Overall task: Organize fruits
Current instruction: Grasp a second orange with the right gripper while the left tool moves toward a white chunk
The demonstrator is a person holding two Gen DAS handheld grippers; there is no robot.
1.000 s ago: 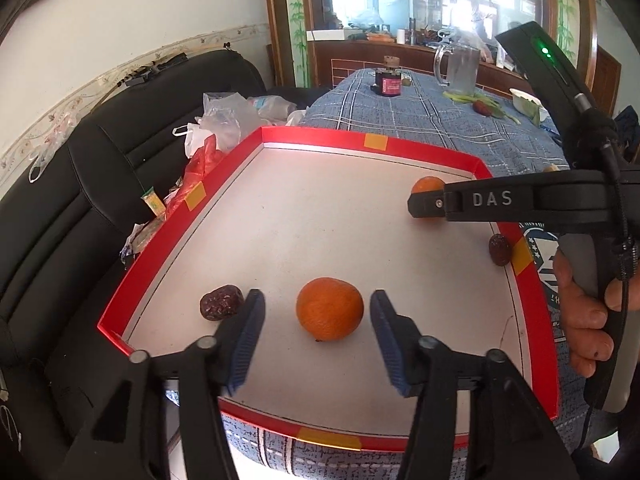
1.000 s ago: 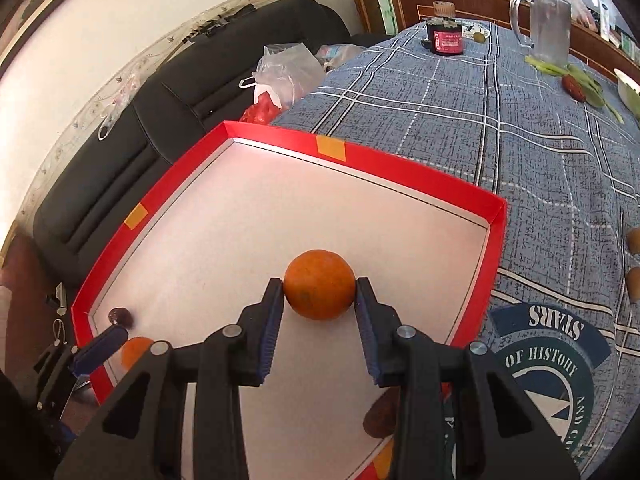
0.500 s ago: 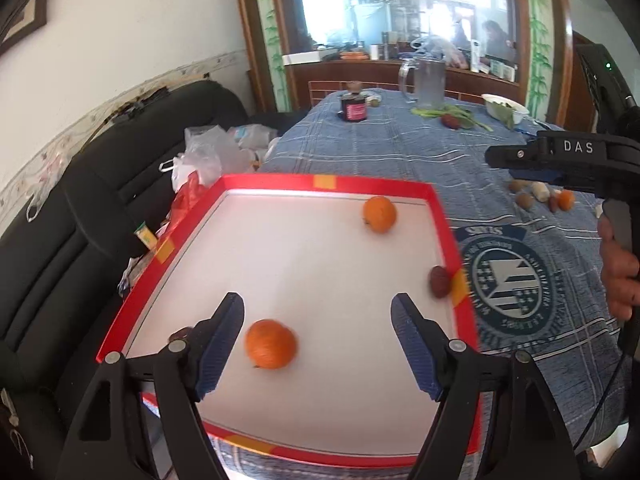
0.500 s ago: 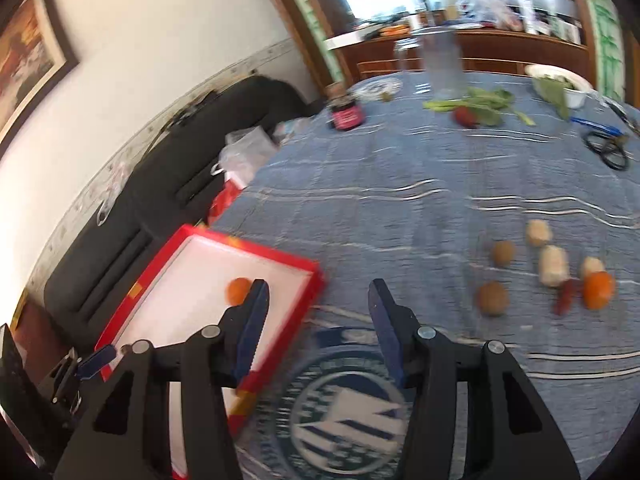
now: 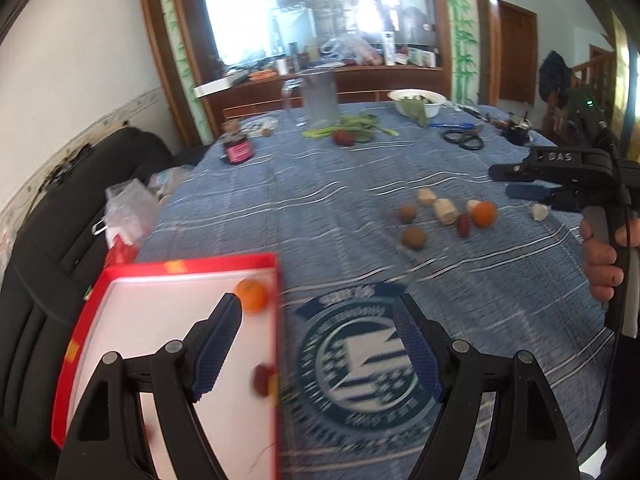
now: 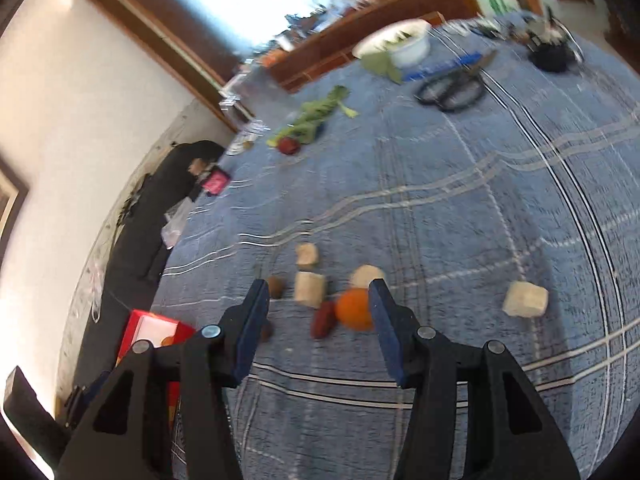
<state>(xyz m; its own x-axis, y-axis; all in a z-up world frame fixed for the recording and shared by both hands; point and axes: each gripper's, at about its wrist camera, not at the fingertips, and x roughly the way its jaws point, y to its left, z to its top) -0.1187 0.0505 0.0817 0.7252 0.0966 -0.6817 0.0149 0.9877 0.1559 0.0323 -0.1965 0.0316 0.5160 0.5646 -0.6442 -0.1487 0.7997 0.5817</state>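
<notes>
1. Red tray [image 5: 182, 266] at the table's left edge: now carrying an orange [image 5: 251, 295] in its far right corner, released a second ago, plus a red date [image 5: 262, 378] by the right rim.
2. Left gripper [image 5: 318, 350]: pulled back from the tray, wide open, empty.
3. Right gripper [image 6: 318, 326]: swung away to the loose pile mid-table, open, empty, framing a second orange [image 6: 354, 308] (likely the next pick).

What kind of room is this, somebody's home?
Probably a home dining or living room: a table under a blue checked cloth, a black sofa beside it, and a glass pitcher near a bowl of greens.
</notes>
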